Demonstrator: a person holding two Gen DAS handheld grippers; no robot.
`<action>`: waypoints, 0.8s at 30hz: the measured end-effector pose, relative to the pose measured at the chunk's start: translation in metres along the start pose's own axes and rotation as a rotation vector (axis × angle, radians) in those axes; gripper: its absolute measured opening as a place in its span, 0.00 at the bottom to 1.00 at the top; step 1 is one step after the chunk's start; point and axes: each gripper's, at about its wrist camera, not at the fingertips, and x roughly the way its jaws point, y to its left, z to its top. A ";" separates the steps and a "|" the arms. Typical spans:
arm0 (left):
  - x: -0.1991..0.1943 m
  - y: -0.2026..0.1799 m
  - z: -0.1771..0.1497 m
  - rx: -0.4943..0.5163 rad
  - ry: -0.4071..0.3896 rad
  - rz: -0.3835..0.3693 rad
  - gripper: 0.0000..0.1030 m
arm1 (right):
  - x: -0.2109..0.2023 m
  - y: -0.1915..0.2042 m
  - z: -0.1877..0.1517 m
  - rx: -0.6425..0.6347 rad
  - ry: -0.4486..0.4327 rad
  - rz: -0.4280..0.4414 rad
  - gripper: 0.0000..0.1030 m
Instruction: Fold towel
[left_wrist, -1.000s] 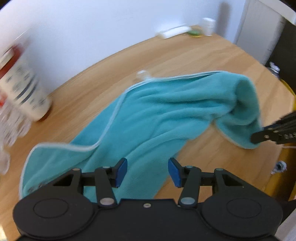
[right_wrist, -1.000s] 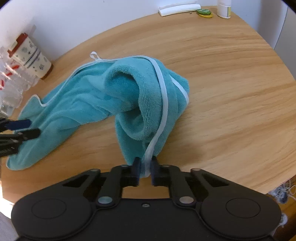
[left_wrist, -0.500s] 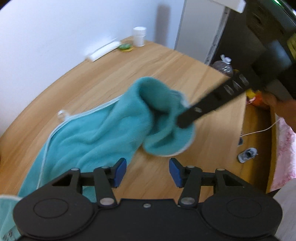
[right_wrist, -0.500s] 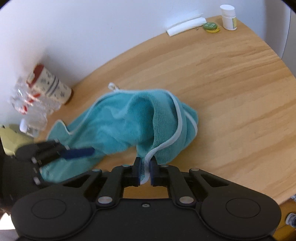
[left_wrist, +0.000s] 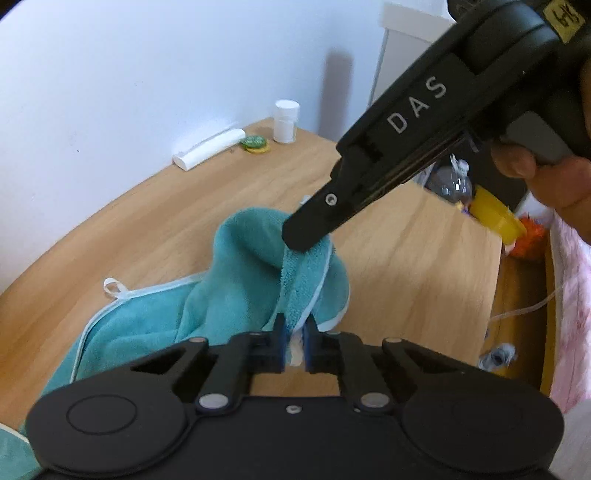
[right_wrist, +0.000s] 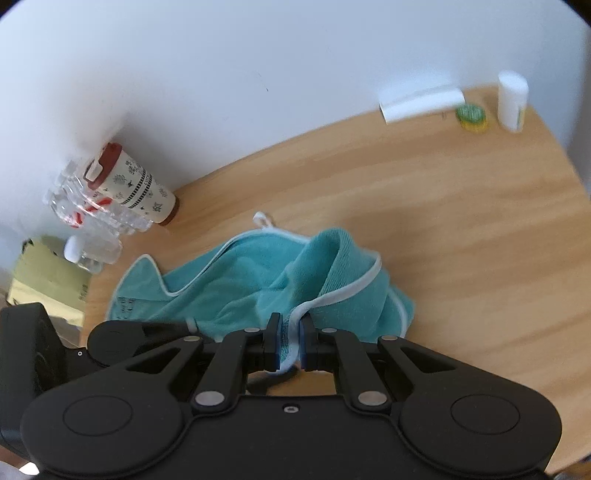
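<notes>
A teal towel (left_wrist: 236, 295) with white edging lies bunched on the wooden table (left_wrist: 166, 206); it also shows in the right wrist view (right_wrist: 251, 288). My left gripper (left_wrist: 294, 345) is shut on the towel's white hem. My right gripper (right_wrist: 289, 345) is shut on the white hem too, holding that edge lifted. The right gripper also shows in the left wrist view (left_wrist: 306, 240), pinching the raised towel fold just beyond my left fingers. A white hanging loop (right_wrist: 261, 218) sticks out at the towel's far edge.
A patterned cup with a red lid (right_wrist: 136, 184) and clear glassware (right_wrist: 88, 229) stand at the table's left by the wall. A white box (right_wrist: 421, 101), a green-yellow lid (right_wrist: 471, 117) and a white bottle (right_wrist: 511, 101) sit at the far right. The table's right edge (left_wrist: 495, 295) drops to the floor.
My left gripper has swung right and closed on the towel's hem beside the right gripper. The right gripper has lifted its held edge higher and nearer the left.
</notes>
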 end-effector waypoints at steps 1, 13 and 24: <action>-0.001 0.005 0.005 -0.044 -0.010 -0.017 0.06 | 0.000 0.000 0.002 -0.004 -0.001 -0.001 0.10; 0.017 0.039 0.056 -0.255 -0.007 -0.052 0.05 | -0.030 -0.033 0.025 -0.063 -0.137 -0.089 0.42; 0.041 0.037 0.088 -0.276 0.043 -0.076 0.05 | 0.003 -0.047 -0.029 -0.193 0.022 -0.167 0.45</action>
